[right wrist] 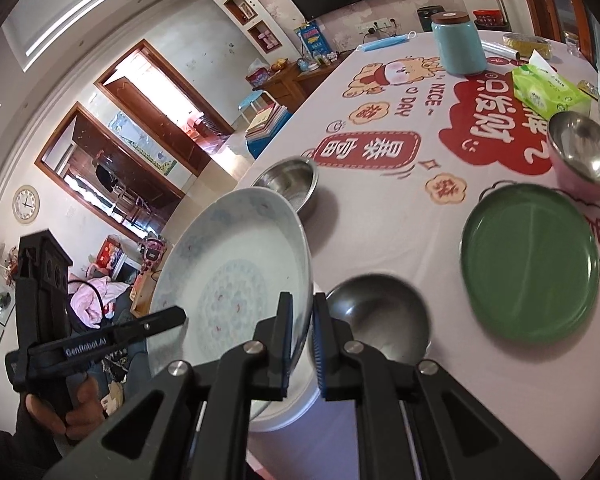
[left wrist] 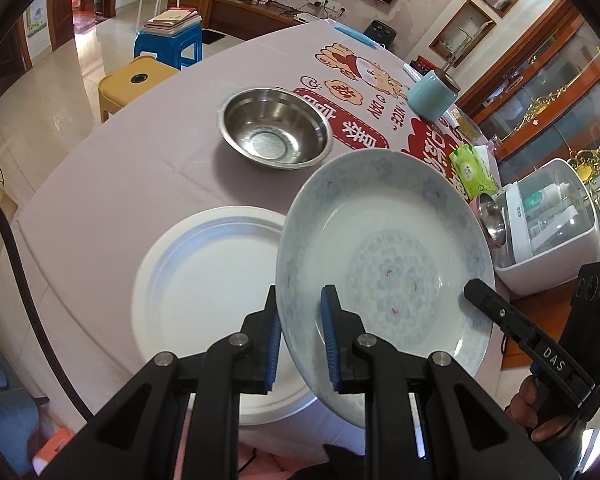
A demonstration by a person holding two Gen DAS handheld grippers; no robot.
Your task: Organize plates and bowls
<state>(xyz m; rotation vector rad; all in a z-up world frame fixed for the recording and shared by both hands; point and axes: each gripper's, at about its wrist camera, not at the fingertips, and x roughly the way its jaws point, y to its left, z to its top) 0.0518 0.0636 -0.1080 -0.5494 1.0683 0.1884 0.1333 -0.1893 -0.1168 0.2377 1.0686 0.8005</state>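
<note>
Both grippers, left [left wrist: 300, 344] and right [right wrist: 302, 344], pinch patterned plate [left wrist: 384, 256] rims, held tilted; next lower onto white plate [left wrist: 204, 284]

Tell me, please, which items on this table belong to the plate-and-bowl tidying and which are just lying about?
Job: patterned plate, held at its rim by both the left gripper and the right gripper; white plate; green plate; steel bowls; pink bowl.
Lying about: teal jar; tissue pack; face mask.
</note>
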